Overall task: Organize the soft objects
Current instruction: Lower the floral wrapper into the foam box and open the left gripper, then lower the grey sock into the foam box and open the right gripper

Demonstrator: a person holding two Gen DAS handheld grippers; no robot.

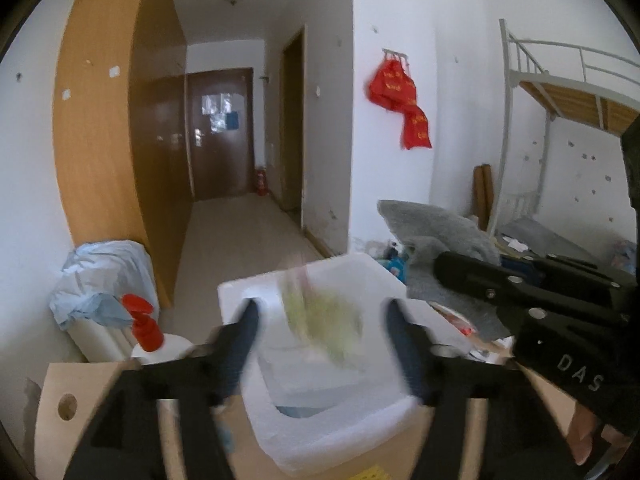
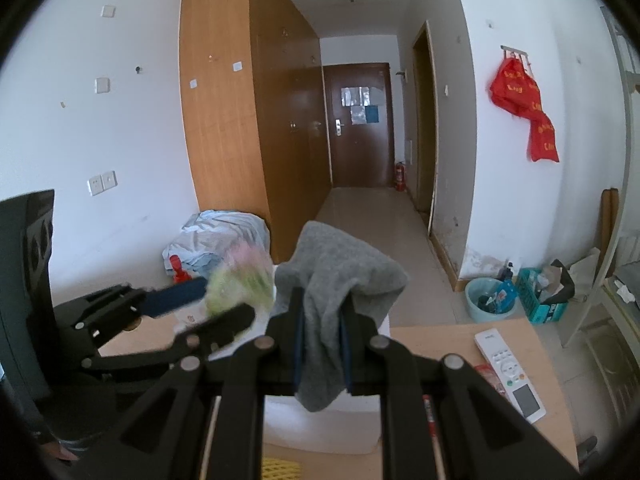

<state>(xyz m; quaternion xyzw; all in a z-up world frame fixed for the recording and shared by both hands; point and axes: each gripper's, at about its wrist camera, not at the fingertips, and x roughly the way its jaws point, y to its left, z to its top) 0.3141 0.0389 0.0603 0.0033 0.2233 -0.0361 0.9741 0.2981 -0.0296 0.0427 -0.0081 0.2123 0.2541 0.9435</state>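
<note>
Cloth [image 2: 336,280], limp and light, hung bunched in the clamped right hand-held gripper [image 2: 322,344]. Left hand-held gripper [image 1: 320,344] gaped wide over the box [image 1: 332,408], a blurred green bundle [image 1: 324,316] at its 12 o'clock, seemingly loose.

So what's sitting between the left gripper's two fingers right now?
In the left wrist view, a blurred green-and-pink soft item sits between the open left gripper fingers, over the white foam box.

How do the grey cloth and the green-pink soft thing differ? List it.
The grey cloth is plain grey and sharp in view; the green-pink soft thing is pale green and pink, and motion-blurred. The cloth is pinched in the right gripper; the green-pink thing sits between the left gripper's spread fingers, its contact unclear. Both are over the white foam box.
</note>
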